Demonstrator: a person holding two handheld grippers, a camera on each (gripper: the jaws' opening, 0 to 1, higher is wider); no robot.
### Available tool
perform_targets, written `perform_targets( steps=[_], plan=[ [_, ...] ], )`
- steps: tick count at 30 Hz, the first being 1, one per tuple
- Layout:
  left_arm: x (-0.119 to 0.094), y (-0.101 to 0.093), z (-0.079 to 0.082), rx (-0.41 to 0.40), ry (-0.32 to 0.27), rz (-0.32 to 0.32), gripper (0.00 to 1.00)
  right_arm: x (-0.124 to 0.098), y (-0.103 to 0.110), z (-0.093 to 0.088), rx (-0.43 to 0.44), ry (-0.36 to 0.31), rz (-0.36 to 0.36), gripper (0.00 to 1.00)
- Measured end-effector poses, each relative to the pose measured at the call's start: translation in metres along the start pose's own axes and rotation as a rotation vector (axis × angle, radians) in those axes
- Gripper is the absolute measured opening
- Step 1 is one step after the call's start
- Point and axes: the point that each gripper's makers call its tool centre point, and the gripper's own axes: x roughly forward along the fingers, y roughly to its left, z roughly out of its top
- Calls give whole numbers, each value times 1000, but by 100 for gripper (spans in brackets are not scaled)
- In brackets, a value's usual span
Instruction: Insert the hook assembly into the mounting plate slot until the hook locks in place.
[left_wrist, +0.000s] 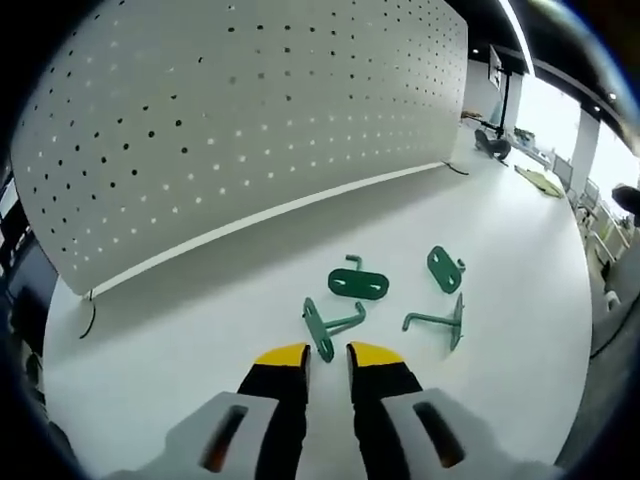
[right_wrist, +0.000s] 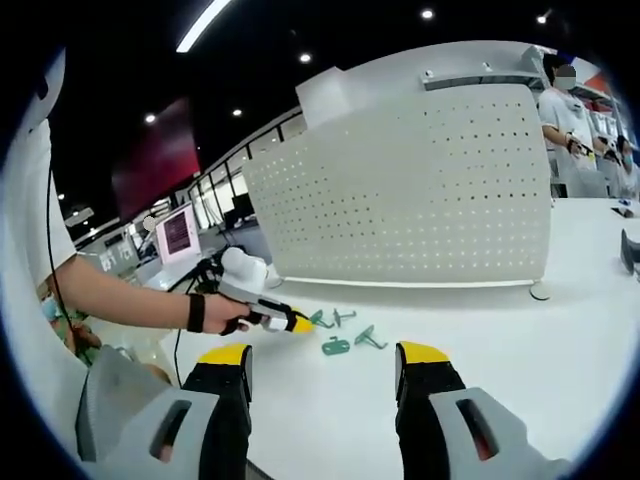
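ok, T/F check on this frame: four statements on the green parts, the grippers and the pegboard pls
1. Four green parts lie on the table: two hooks and two plates. True.
2. The left gripper has a hook clamped and lifted. False: its jaws stand slightly apart at the near hook's base, which lies on the table.
3. The right gripper is open, holding nothing. True.
4. A hook already hangs on the pegboard. False: the pegboard is bare of hooks.
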Motion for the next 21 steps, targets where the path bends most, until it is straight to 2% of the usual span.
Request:
perform_targets(
  steps=[7, 12, 21],
  plan=[
    [3, 1, 4, 10, -5, 2, 13, 0, 0, 0, -2, 2, 0, 58],
    [4, 1, 2, 4, 2, -2, 7, -1, -1, -1, 0, 2, -5, 58],
    [0, 4, -1, -21, 10, -4, 5, -1, 1, 2, -5, -5, -2, 58]
  ],
)
